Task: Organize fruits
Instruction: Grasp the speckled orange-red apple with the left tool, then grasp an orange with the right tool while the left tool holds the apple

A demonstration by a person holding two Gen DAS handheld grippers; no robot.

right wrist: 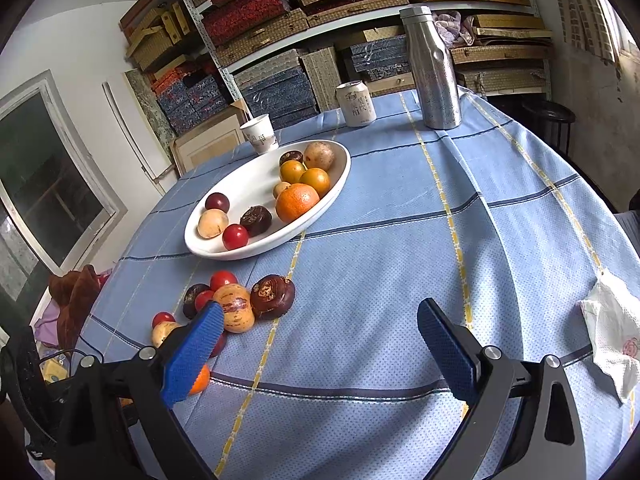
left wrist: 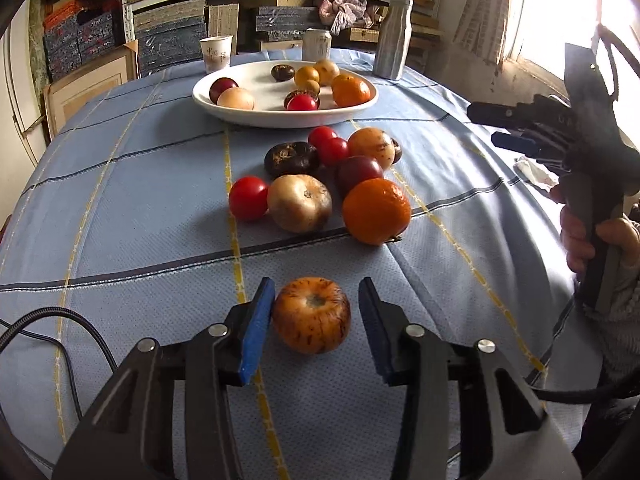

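Observation:
A streaked orange-red apple (left wrist: 311, 314) lies on the blue cloth between the pads of my left gripper (left wrist: 316, 300). The left pad is close to it or touching; a gap shows on the right, so the jaws are open. Beyond it lies a loose pile of fruit: an orange (left wrist: 376, 211), a pale round fruit (left wrist: 299, 202), a red tomato (left wrist: 248, 197) and dark fruits (left wrist: 291, 157). A white oval plate (left wrist: 248, 116) holds several fruits. My right gripper (right wrist: 320, 320) is open and empty above bare cloth, right of the pile (right wrist: 236, 306). The plate (right wrist: 224, 250) lies ahead of it.
A paper cup (left wrist: 216, 53), a drink can (left wrist: 316, 44) and a steel bottle (left wrist: 394, 38) stand behind the plate. A crumpled tissue (right wrist: 612, 332) lies at the right table edge. A cable (left wrist: 52, 316) lies at the left. Shelves of boxes fill the background.

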